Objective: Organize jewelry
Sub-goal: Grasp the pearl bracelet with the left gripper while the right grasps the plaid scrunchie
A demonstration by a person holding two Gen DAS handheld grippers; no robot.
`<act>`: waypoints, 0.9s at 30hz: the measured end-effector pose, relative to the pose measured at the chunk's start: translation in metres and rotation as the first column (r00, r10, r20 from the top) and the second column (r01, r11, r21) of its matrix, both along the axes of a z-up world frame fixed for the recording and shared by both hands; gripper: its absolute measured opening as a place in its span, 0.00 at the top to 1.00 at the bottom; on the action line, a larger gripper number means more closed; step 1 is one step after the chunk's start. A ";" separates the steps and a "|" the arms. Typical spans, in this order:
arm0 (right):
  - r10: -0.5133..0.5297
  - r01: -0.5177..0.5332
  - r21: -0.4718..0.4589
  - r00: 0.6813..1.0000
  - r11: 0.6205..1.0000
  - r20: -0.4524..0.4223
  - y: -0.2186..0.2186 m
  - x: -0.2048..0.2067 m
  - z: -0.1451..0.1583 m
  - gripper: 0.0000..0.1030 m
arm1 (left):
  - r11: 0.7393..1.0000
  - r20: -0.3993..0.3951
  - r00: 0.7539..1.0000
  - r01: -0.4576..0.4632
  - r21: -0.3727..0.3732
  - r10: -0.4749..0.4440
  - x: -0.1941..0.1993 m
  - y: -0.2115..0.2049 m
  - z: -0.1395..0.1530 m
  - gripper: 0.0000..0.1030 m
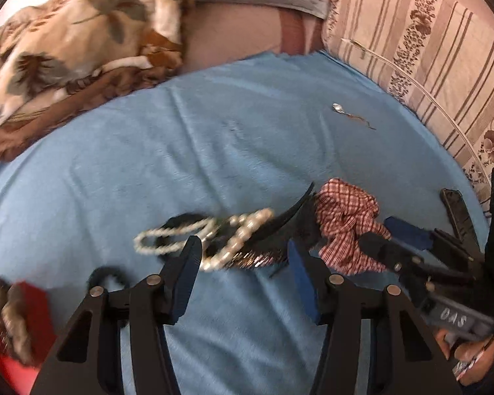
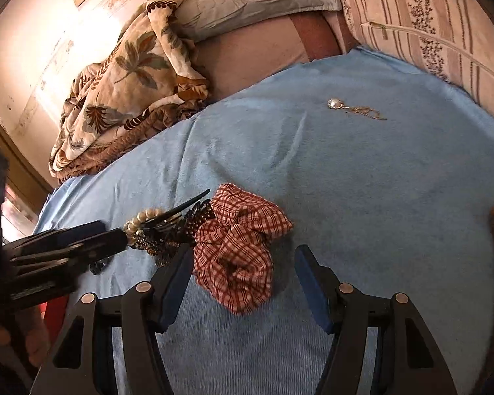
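The pearl bracelets (image 1: 210,240) lie in a pile with a black hair claw (image 1: 289,214) on the blue bed cover (image 1: 214,138), just ahead of the left gripper (image 1: 243,256), whose fingers are apart and empty. The checked scrunchie (image 2: 240,247) lies between the open, empty fingers of the right gripper (image 2: 243,263), nearer the left finger. No container is clear.

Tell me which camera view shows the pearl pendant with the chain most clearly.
The right wrist view: the pearl pendant lies sharp on the blue blanket, its thin chain visible beside it. In the left wrist view the same pendant looks smaller and blurred.
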State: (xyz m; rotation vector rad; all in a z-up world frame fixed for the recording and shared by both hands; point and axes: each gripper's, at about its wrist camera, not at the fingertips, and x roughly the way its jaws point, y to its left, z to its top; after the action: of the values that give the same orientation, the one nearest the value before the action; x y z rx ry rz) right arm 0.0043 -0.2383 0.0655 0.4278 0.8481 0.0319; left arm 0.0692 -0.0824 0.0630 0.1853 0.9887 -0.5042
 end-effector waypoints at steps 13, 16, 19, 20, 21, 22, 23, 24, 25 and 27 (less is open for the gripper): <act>0.009 -0.010 0.011 0.999 1.000 0.040 -0.001 0.001 0.008 0.92 | 0.984 -0.028 0.999 -0.038 -0.172 0.033 -0.010 0.017 0.053 0.91; -0.024 0.024 0.004 0.998 1.000 0.064 -0.008 -0.006 0.016 0.92 | 0.976 0.007 1.000 -0.015 -0.217 0.017 -0.031 0.026 0.081 0.91; -0.069 0.070 -0.007 0.994 0.998 0.086 -0.017 -0.019 0.024 0.92 | 0.972 0.044 0.999 0.018 -0.234 -0.008 -0.058 0.032 0.102 0.91; -0.080 0.081 -0.006 0.992 0.997 0.093 -0.019 -0.023 0.026 0.92 | 0.968 0.039 0.999 0.032 -0.250 -0.023 -0.068 0.035 0.106 0.91; -0.089 0.090 -0.005 0.991 0.996 0.102 -0.020 -0.028 0.029 0.92 | 0.966 0.032 0.999 0.037 -0.257 -0.030 -0.076 0.037 0.107 0.91; -0.090 0.091 -0.008 0.990 0.996 0.108 -0.020 -0.031 0.031 0.92 | 0.964 0.017 0.999 0.038 -0.262 -0.034 -0.084 0.039 0.106 0.91; -0.088 0.091 -0.019 0.990 0.996 0.114 -0.018 -0.034 0.033 0.92 | 0.963 0.003 0.999 0.035 -0.265 -0.036 -0.089 0.041 0.103 0.91; -0.083 0.088 -0.038 0.989 0.995 0.119 -0.014 -0.037 0.035 0.92 | 0.964 -0.014 0.999 0.029 -0.265 -0.034 -0.096 0.045 0.098 0.91; -0.076 0.083 -0.050 0.990 0.995 0.120 -0.011 -0.040 0.036 0.92 | 0.966 -0.029 0.999 0.018 -0.260 -0.027 -0.100 0.048 0.091 0.91; -0.046 0.052 -0.051 0.992 0.997 0.120 -0.001 -0.050 0.036 0.92 | 0.965 -0.100 0.995 -0.034 -0.259 0.008 -0.105 0.060 0.068 0.91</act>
State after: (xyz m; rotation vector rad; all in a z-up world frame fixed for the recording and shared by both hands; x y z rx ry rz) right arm -0.0456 -0.2394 0.1018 0.3915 0.7195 -0.0109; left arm -0.0357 -0.0221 0.1314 -0.0866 1.0086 -0.6232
